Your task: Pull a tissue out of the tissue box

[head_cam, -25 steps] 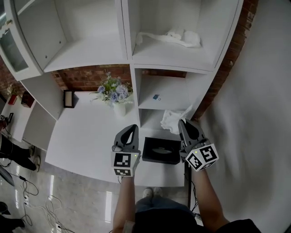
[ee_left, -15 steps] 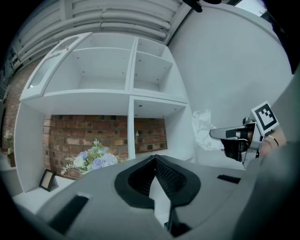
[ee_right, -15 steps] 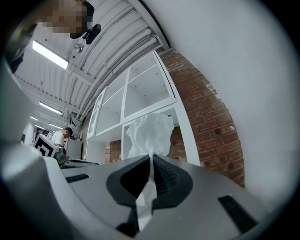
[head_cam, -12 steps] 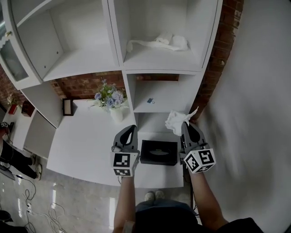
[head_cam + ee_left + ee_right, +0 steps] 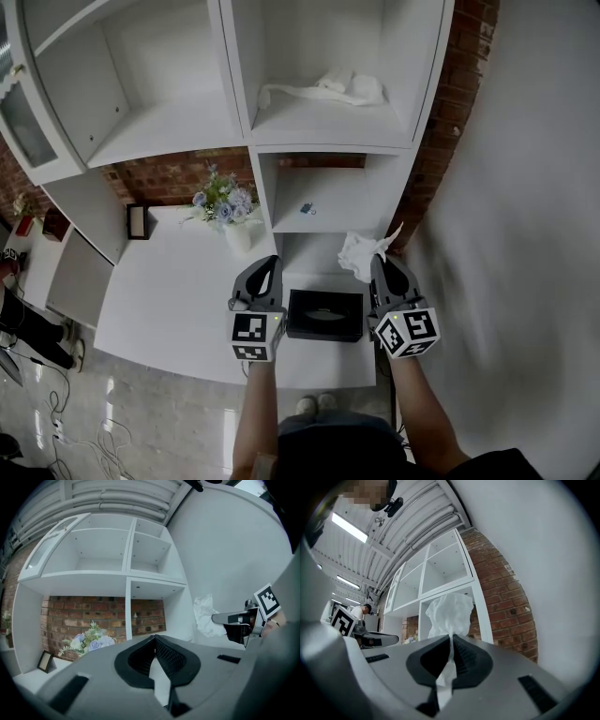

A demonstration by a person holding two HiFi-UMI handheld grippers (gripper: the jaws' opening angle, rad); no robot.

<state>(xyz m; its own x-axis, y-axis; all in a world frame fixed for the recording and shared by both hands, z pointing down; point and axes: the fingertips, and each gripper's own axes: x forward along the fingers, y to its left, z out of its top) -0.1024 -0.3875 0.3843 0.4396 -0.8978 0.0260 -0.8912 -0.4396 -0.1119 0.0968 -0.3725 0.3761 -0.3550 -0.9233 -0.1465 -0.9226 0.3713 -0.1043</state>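
Right gripper view: tissue (image 5: 448, 613) pinched inside the right tool (image 5: 451, 636).

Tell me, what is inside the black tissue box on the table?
The tissue box shows only a pale oval slot on top; its dark walls hide the contents. One tissue is outside, pinched in the right gripper.

The left gripper (image 5: 155, 638) fills the foreground, its dark jaws meeting at the tips with nothing between them. Beyond stands a white shelving unit (image 5: 127, 581) with a brick wall (image 5: 89, 613) showing through its lower bays, pale blue flowers (image 5: 89, 642) and a small picture frame (image 5: 45, 661) before it. At right, the right gripper (image 5: 213, 618), bearing its marker cube (image 5: 266, 600), has a crumpled tissue (image 5: 205, 615) at its tip.
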